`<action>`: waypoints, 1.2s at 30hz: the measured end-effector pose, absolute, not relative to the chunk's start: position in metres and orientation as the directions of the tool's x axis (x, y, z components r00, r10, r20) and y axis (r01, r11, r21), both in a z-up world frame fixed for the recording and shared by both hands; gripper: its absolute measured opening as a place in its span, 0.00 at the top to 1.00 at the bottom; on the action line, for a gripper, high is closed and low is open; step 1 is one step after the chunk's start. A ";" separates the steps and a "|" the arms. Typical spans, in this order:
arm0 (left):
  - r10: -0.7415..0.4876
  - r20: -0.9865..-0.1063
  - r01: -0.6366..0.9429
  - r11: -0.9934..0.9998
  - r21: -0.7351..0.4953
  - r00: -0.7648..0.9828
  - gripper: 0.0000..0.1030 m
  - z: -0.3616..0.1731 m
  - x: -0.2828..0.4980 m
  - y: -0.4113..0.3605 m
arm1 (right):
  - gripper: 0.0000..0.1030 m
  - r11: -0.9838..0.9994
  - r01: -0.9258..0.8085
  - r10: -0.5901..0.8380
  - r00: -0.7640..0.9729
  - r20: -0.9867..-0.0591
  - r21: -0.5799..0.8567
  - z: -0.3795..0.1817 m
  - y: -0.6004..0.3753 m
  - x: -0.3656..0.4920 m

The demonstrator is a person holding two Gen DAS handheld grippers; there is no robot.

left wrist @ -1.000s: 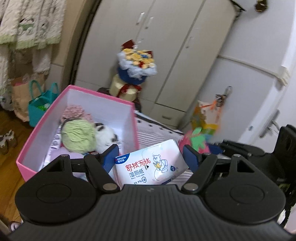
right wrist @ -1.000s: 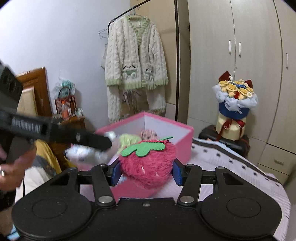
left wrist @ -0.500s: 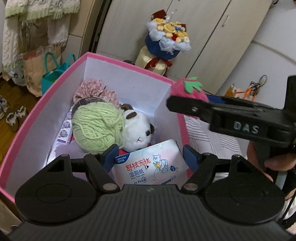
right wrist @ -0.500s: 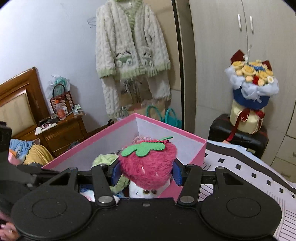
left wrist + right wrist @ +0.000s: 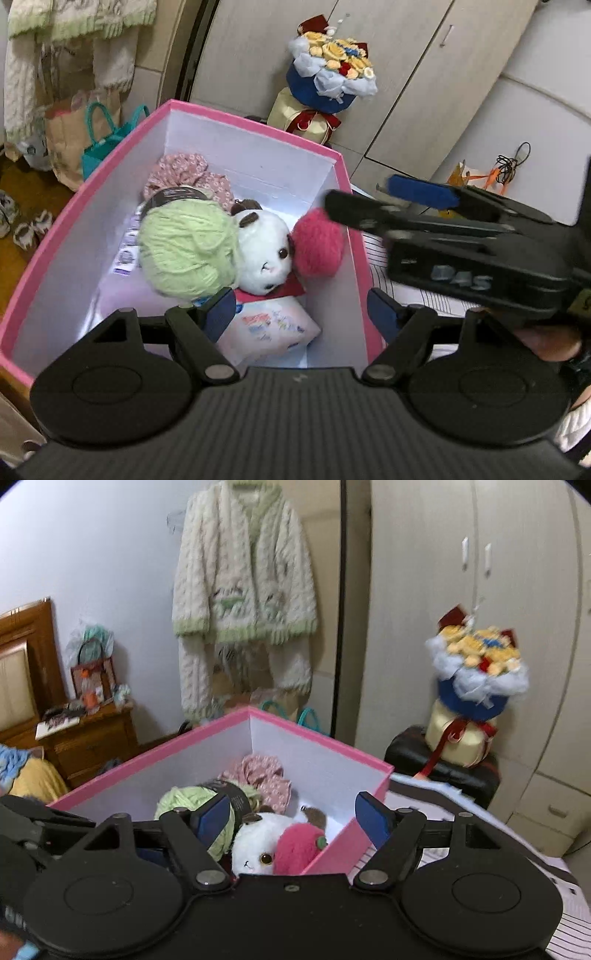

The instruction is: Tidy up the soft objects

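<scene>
Your left hand-held gripper (image 5: pixel 301 308) and right hand-held gripper (image 5: pixel 291 816) are both opening, grasping nothing. The wipes pack (image 5: pixel 266 328) and strawberry plush (image 5: pixel 317 247) lie inside the pink box (image 5: pixel 255 125), beside the panda toy (image 5: pixel 262 254).

a knit cardigan (image 5: pixel 243 579) hangs by the wardrobe (image 5: pixel 480 590); a bouquet (image 5: pixel 476 672) stands near.

The pink box (image 5: pixel 258 127) looked like matt card with smooth white walls, holding a fuzzy red plush strawberry (image 5: pixel 317 248), a fluffy white plush toy (image 5: pixel 264 251), coarse green yarn (image 5: pixel 186 251) and a glossy plastic wipes pack (image 5: pixel 267 328).
</scene>
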State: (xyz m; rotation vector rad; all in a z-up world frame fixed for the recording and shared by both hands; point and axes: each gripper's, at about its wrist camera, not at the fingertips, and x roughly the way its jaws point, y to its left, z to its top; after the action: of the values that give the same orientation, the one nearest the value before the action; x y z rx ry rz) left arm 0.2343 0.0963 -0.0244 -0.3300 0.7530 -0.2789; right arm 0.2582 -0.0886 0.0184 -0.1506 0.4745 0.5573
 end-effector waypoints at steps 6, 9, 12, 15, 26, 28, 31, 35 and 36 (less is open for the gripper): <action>-0.356 -0.598 0.163 0.921 -0.354 0.718 0.23 -0.012 0.201 0.104 | 0.22 0.884 -0.463 0.446 0.797 -0.408 0.063 0.026 -0.122 0.208; -0.360 -0.579 0.192 0.924 -0.331 0.731 0.23 -0.002 0.186 0.103 | 0.22 0.896 -0.428 0.436 0.797 -0.417 0.119 0.028 -0.137 0.189; -0.351 -0.557 0.218 0.931 -0.292 0.753 0.21 0.010 0.169 0.099 | 0.19 0.905 -0.404 0.420 0.800 -0.428 0.133 0.031 -0.144 0.174; -0.346 -0.533 0.234 0.935 -0.267 0.772 0.18 0.019 0.154 0.095 | 0.16 0.921 -0.371 0.383 0.815 -0.435 0.117 0.033 -0.149 0.158; -0.291 -0.515 0.248 0.957 -0.151 0.806 0.01 0.025 0.111 0.069 | 0.09 0.946 -0.299 0.323 0.843 -0.430 0.124 0.031 -0.176 0.106; -0.275 -0.516 0.249 0.961 -0.121 0.811 0.00 0.024 0.105 0.064 | 0.08 0.950 -0.288 0.312 0.847 -0.431 0.123 0.028 -0.180 0.097; -0.238 -0.515 0.234 0.970 -0.074 0.824 0.00 0.025 0.096 0.056 | 0.06 0.959 -0.258 0.284 0.847 -0.449 0.119 0.024 -0.185 0.088; -0.136 -0.552 0.159 0.987 -0.005 0.823 0.00 0.029 0.087 0.045 | 0.00 0.982 -0.158 0.190 0.853 -0.486 0.108 0.025 -0.189 0.079; -0.135 -0.550 0.165 0.986 0.004 0.824 0.00 0.031 0.084 0.044 | 0.00 0.987 -0.126 0.160 0.850 -0.501 0.102 0.025 -0.190 0.076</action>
State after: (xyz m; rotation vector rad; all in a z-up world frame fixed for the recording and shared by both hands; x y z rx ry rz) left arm 0.0839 0.0443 0.0309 0.0523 0.5805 -0.1596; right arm 0.0763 -0.1896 0.0250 0.0664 0.5332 0.1507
